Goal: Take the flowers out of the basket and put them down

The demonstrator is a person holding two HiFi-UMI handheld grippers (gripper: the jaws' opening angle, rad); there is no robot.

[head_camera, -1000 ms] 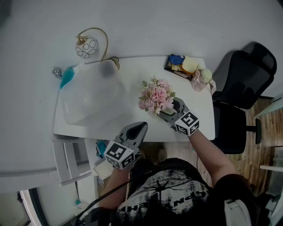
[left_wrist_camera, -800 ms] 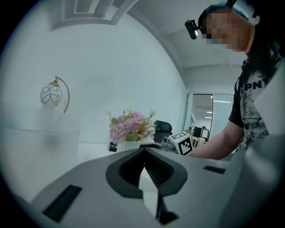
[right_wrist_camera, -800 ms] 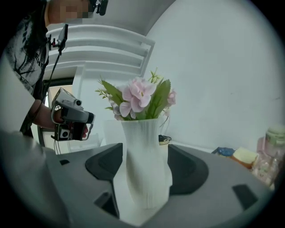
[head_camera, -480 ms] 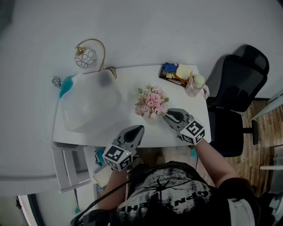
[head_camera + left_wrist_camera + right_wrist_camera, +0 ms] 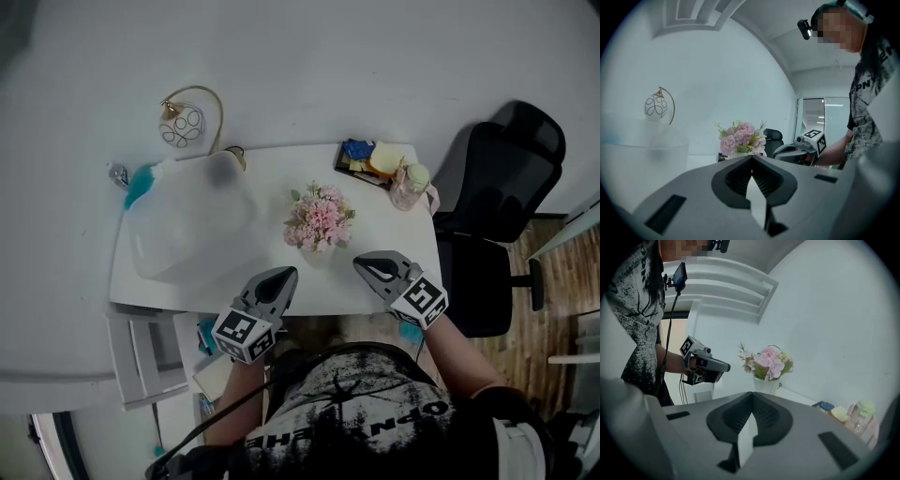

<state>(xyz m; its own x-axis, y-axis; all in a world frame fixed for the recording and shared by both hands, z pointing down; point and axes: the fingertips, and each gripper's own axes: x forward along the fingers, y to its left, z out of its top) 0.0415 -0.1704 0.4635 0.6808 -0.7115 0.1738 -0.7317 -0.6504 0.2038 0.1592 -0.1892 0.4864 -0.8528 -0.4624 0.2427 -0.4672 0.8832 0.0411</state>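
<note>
Flowers: we see a small bunch of pale pink flowers point(image 5: 319, 217) with bits of green leaf and thin sprigs poking out at the edges, packed into a rounded head.
Pot: they stand upright in a small white pot point(image 5: 766, 385).
Where they are: on the white counter point(image 5: 380, 230), about midway along it, just beside a large frosted container point(image 5: 187, 220) on its left half and apart from a tray point(image 5: 366, 157) of blue and yellow items at the far right corner.
Left tongs: the left tongs point(image 5: 286, 274) are pressed together and hold nothing; they sit at the near edge of the counter, pointing towards the flowers but clear of them.
Right tongs: the right tongs point(image 5: 361, 263) have just been closing and are now pressed together with nothing between them; they are also clear of the flowers.
Hard to see: from above, the blooms cover nearly all of the pot; we cannot make out what the frosted container holds.
Cut off: in the left gripper view, the tongs' own body hides the pot and the counter under it.
</note>
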